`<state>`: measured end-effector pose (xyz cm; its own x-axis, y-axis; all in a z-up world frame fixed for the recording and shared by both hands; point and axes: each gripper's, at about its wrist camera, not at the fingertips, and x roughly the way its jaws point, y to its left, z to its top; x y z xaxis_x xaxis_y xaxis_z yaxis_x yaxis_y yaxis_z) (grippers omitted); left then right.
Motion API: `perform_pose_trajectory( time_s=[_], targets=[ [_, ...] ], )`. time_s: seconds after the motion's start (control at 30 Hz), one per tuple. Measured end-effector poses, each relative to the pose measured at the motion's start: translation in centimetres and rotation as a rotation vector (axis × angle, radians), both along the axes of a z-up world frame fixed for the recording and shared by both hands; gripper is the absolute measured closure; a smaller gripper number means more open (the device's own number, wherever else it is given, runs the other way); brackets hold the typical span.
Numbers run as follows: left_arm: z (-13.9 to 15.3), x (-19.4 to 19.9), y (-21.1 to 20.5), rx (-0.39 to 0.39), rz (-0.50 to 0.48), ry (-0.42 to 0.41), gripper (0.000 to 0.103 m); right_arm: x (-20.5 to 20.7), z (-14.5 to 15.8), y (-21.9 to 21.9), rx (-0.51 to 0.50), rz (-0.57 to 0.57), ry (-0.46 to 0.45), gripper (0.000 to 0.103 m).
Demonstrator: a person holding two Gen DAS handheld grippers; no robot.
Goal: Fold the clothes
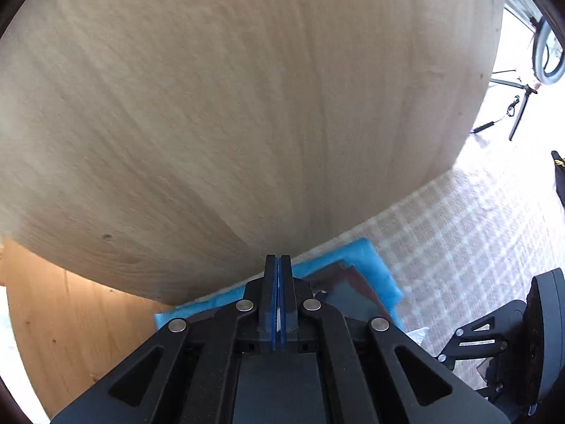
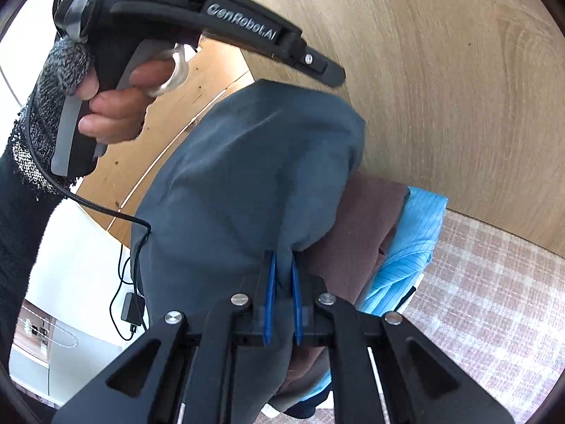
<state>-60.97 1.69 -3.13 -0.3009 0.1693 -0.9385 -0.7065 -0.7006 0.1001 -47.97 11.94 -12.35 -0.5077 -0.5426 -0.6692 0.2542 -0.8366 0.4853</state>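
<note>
In the right wrist view, my right gripper (image 2: 282,265) is shut on a fold of a dark grey-blue garment (image 2: 247,162) that hangs over the edge of the round wooden table (image 2: 441,88). Under it lie a brown garment (image 2: 360,226) and a light blue striped garment (image 2: 416,240). The left gripper's body (image 2: 226,17), held by a hand, hovers above the grey garment. In the left wrist view, my left gripper (image 1: 278,265) is shut with nothing seen between its blue pads, just above the table edge (image 1: 247,141). The blue garment (image 1: 370,265) and a dark garment (image 1: 349,293) show behind its fingers.
A checked pink and white rug (image 1: 476,229) covers the floor to the right. A ring light on a tripod (image 1: 543,53) stands far right. The right gripper's body (image 1: 522,335) is at lower right. A black cable and adapter (image 2: 132,307) hang at the left.
</note>
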Motion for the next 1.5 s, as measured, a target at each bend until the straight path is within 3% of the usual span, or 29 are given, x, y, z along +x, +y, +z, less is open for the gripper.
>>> perform_pose_trajectory(
  time_s=[0.03,0.1,0.13,0.2,0.27,0.4,0.53,0.6,0.7,0.8,1.03,1.17,1.27,1.37,1.43,1.5],
  targets=[
    [0.7,-0.1,-0.5,0.006,0.016,0.018,0.095,-0.1,-0.1,-0.1,0.017,-0.009,-0.015,0.094],
    [2.9,2.0,-3.3,0.027,0.042,0.122,0.094,0.5,0.2,0.5,0.047,-0.036,-0.031,0.093],
    [3.9,3.2,-4.9,0.035,0.058,0.18,0.094,1.0,1.0,0.9,0.067,-0.057,-0.011,0.093],
    [4.5,6.1,-9.0,0.07,0.123,0.219,0.088,1.5,2.5,1.4,0.106,-0.09,0.039,0.093],
    [3.9,8.8,-13.2,0.083,0.221,0.244,0.087,1.6,4.2,1.6,0.139,-0.113,0.097,0.093],
    [0.2,13.7,-19.3,0.136,0.36,0.229,0.088,-0.7,6.8,-1.3,0.12,-0.048,0.169,0.092],
    [-4.0,14.3,-22.2,0.117,0.456,0.206,0.087,-4.1,7.0,-6.0,0.207,0.033,0.199,0.087],
    [-5.6,12.9,-22.8,0.101,0.493,0.197,0.087,-6.3,5.8,-7.2,0.286,0.034,0.161,0.087],
    [-7.0,10.5,-22.8,0.092,0.517,0.215,0.086,-9.8,3.6,-7.1,0.301,-0.002,0.089,0.087],
    [-7.3,8.7,-22.5,0.076,0.539,0.219,0.09,-10.5,3.1,-6.7,0.351,-0.053,0.08,0.09],
    [-4.5,11.3,-24.7,0.131,0.602,0.26,0.084,-6.6,7.2,-5.3,0.385,-0.113,0.131,0.086],
    [-3.3,14.6,-24.3,0.225,0.568,0.274,0.076,-1.4,8.5,-5.0,0.255,-0.061,0.152,0.067],
    [-5.0,16.4,-22.3,0.213,0.502,0.268,0.068,2.5,7.3,-7.4,0.283,-0.01,0.167,0.065],
    [-7.3,16.2,-21.6,0.193,0.495,0.23,0.066,4.6,3.4,-9.8,0.373,0.084,0.09,0.064],
    [-7.0,16.1,-22.0,0.198,0.513,0.24,0.063,5.9,1.1,-10.4,0.429,0.111,0.002,0.064],
    [-6.3,16.3,-22.5,0.218,0.534,0.257,0.063,8.0,0.9,-9.8,0.453,0.106,-0.024,0.064]
  ],
)
